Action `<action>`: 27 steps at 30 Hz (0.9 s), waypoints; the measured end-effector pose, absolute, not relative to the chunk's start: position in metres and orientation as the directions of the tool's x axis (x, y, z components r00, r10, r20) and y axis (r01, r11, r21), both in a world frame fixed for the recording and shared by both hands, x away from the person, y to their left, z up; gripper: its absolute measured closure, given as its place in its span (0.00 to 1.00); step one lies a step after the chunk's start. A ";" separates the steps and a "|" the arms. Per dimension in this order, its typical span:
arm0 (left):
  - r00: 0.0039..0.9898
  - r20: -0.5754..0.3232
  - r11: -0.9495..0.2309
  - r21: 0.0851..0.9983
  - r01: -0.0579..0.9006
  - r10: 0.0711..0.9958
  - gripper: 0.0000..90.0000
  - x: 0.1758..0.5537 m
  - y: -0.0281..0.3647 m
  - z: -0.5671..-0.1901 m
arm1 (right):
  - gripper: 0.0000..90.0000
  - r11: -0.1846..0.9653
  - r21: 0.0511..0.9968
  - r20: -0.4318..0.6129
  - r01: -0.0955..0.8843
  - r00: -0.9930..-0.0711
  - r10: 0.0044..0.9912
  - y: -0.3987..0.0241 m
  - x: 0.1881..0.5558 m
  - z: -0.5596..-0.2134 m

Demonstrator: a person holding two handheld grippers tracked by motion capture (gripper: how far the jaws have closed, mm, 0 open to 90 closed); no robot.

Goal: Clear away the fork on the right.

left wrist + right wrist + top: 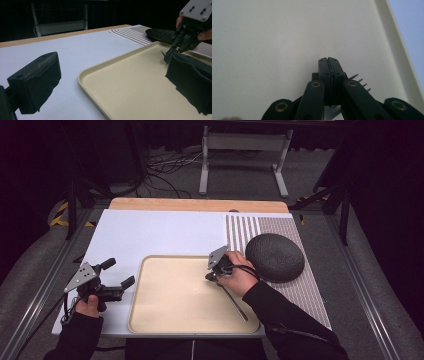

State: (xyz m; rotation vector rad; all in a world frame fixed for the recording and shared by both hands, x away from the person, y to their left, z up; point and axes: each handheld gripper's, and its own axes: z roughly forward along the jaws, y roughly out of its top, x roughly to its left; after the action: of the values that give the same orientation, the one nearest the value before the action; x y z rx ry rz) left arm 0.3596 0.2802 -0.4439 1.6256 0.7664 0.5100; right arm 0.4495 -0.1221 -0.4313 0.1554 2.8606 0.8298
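Beige tray sits on the near half of a pale blue-white mat covering the table; a strip of bare wood shows along the far edge. Right of the mat lies a striped and dotted placemat, with a dark round textured bowl upside down on it, just beside the tray's far right corner.

Right gripper is over the far right part of the tray, tips pointing down toward the tray floor. In the right gripper view its jaws are pressed together tip to tip, with the tines of a metal fork sticking out sideways just behind them, and a bit of bright metal visible lower between the linkage arms. The jaws are clamped on the fork at its neck. In the high view the fork handle runs back from the gripper toward the near right corner of the tray, under the person's right hand. Whether the tines touch the tray floor I cannot tell.

Left gripper is held over the mat just left of the tray, well apart from the fork. Its jaws stand wide apart with nothing between them; the left gripper view shows the tray rim between the two black pads
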 end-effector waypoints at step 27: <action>0.685 -0.089 -0.070 0.977 0.201 0.723 0.00 0.360 0.279 -0.444 | 1.00 0.875 0.471 -0.218 0.111 -0.947 0.238 -0.156 0.463 -0.424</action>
State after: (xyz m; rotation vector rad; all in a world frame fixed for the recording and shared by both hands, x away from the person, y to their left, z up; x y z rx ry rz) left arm 0.3601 0.2795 -0.4443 1.6205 0.7685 0.5083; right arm 0.4629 -0.1562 -0.4239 0.2632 2.7760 0.6747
